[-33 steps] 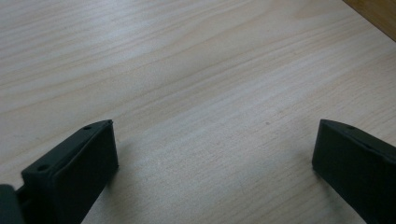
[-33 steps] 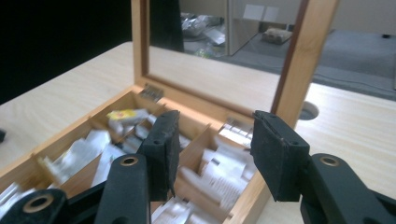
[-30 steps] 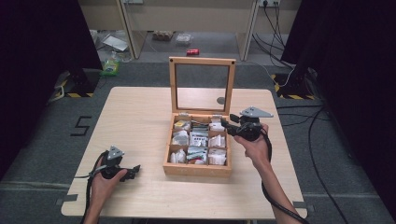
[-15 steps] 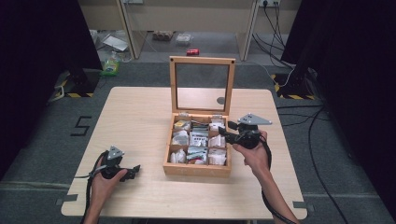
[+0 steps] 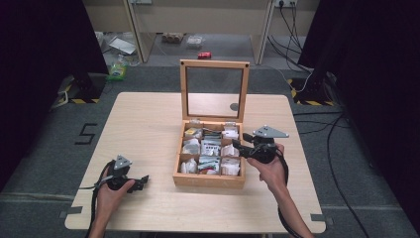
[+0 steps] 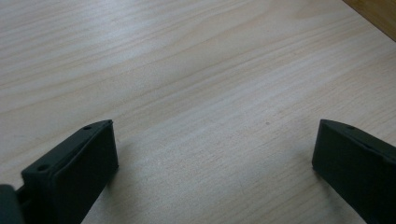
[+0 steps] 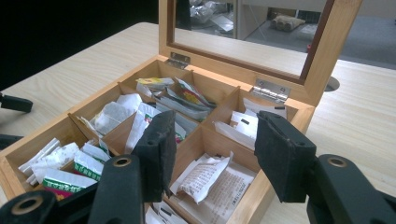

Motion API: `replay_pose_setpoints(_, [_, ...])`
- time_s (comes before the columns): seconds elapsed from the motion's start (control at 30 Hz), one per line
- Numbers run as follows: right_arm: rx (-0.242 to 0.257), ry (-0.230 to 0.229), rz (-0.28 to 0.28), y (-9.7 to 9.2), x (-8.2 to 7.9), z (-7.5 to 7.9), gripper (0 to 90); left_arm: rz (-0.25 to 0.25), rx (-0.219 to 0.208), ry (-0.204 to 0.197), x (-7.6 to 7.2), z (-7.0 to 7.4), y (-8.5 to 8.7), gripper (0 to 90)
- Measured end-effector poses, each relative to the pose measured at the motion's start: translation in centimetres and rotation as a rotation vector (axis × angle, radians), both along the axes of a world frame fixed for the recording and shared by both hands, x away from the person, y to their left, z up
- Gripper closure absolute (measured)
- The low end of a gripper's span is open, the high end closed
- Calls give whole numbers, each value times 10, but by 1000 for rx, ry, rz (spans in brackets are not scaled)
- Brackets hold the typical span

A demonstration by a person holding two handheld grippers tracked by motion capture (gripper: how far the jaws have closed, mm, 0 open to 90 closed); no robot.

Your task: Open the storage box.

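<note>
Box: a wooden box (image 5: 208, 179) with nine compartments is set on the surface (image 5: 148, 124), slightly right of the middle; it is seen close up in the right gripper view (image 7: 280, 100).
Lid: the glass-paned lid (image 5: 214, 65) is stood upright at the far edge of the box, hinged there by two metal hinges (image 7: 269, 90).
Contents: the compartments are filled with tea bags (image 5: 211, 148) and paper sachets; a white printed sachet (image 7: 204, 176) is seen in the compartment nearest the right claw, and green-and-white packets (image 7: 74, 169) in a compartment at the lower left of that view.
Right claw: the right claw (image 5: 236, 145) is held by the right hand (image 5: 270, 166) over the right-hand column of the box, at its middle compartment, and is pointed towards the left of the high view. In the right gripper view (image 7: 215, 151) its jaws are seen partly spread above the compartments, and they have just been opening further. Nothing is pinched between them, and no sachet is touched by the pads.
Left claw: the left claw (image 5: 143, 180) is rested low on the surface near its front left corner, well apart from the box, and is held by the left hand (image 5: 111, 191). In the left gripper view (image 6: 215, 156) its jaws are spread wide, with bare wood between them.
</note>
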State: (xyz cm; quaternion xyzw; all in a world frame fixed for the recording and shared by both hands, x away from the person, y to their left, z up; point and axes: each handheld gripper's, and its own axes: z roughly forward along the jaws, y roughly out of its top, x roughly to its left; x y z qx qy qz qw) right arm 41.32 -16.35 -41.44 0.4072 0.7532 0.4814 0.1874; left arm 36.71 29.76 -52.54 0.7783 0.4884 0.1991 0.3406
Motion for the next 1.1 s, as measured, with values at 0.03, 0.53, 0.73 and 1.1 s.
replay_pose_setpoints(0.03, [-16, 3, 0, 0, -1, -1, 485, 0, 0, 0, 0, 0, 0, 0])
replay_pose_setpoints(0.53, [-44, 67, 8, 0, 1, -18, 486, 0, 0, 0, 0, 0, 0, 0])
replay_pose_setpoints(0.73, [-50, 83, 17, 3, 3, -24, 486, 0, 0, 0, 0, 0, 0, 0])
replay_pose_setpoints(1.1, [-59, 96, 25, 8, 9, -25, 486, 0, 0, 0, 0, 0, 0, 0])
